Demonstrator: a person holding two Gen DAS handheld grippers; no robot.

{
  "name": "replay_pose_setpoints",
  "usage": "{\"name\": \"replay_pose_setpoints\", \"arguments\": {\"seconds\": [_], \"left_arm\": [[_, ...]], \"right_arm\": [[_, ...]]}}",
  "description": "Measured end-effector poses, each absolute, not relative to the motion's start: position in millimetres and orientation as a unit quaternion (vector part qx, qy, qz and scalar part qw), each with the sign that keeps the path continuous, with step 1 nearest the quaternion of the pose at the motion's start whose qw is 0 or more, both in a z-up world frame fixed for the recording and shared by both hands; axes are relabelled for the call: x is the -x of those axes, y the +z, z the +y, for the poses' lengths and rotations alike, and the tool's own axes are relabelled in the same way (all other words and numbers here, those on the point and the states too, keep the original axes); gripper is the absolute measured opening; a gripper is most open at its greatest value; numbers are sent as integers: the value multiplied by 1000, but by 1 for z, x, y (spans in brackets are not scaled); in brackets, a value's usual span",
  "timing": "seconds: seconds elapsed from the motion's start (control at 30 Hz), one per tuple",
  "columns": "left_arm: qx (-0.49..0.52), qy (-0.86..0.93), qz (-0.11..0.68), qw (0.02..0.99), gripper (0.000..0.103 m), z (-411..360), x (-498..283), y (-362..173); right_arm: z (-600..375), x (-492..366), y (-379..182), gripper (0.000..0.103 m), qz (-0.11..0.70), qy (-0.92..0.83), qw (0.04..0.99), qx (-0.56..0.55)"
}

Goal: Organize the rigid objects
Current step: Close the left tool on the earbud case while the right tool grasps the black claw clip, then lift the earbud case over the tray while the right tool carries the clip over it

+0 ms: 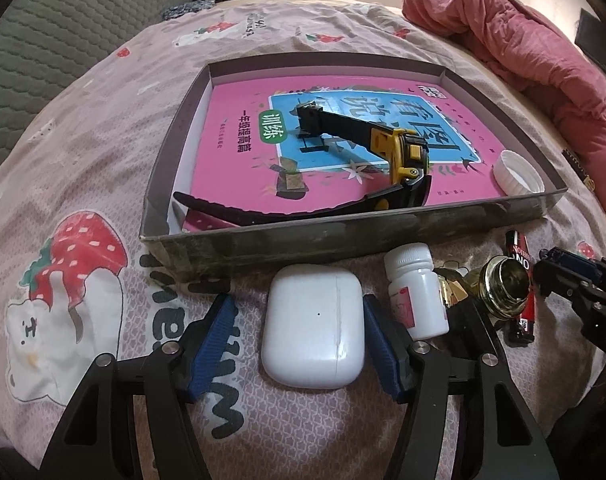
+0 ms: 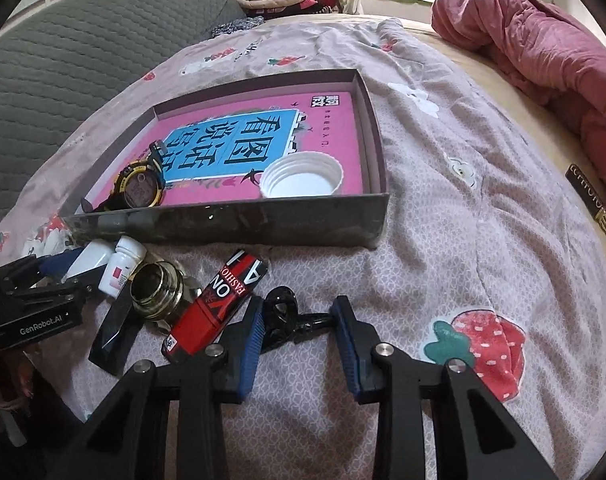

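Note:
A shallow grey box (image 1: 263, 246) (image 2: 239, 224) on the bed holds a pink book (image 1: 239, 160), a black-and-yellow watch (image 1: 403, 152) (image 2: 137, 190) and a white cap (image 1: 517, 172) (image 2: 303, 176). My left gripper (image 1: 299, 320) is open around a white earbud case (image 1: 313, 326) lying before the box; the pads stand just beside it. My right gripper (image 2: 297, 324) is open around a black clip (image 2: 283, 316). A white pill bottle (image 1: 417, 292) (image 2: 121, 266), a gold jar (image 1: 503, 284) (image 2: 155, 288) and a red-black lighter (image 2: 219, 304) (image 1: 523, 280) lie between them.
A black flat bar (image 2: 113, 332) lies by the jar. A red quilt (image 1: 523, 60) (image 2: 543, 52) is bunched at the far right. A grey quilted headboard (image 2: 83, 52) stands at left. The strawberry-print sheet (image 2: 463, 240) stretches right of the box.

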State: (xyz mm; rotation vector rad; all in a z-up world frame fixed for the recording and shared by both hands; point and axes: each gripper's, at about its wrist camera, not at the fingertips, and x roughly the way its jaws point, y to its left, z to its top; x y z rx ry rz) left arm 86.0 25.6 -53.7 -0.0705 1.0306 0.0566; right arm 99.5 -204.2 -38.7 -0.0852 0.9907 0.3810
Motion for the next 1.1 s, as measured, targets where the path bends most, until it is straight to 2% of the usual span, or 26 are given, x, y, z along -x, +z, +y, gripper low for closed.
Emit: {"name": "replay_pose_setpoints", "arguments": {"seconds": [0.07,0.43,1.1], "left_arm": [[40,17,488,872,47,25,-86,-52],[84,7,483,871,46,35,-82,-46],[79,-1,444,893,46,31,-61,-19]], "right_arm": [[-204,-100,-37,35,469,184,863,40],[-209,-100,-30,35,458,188,868,19],[-214,-96,-18,35,439,206,875,-16]]}}
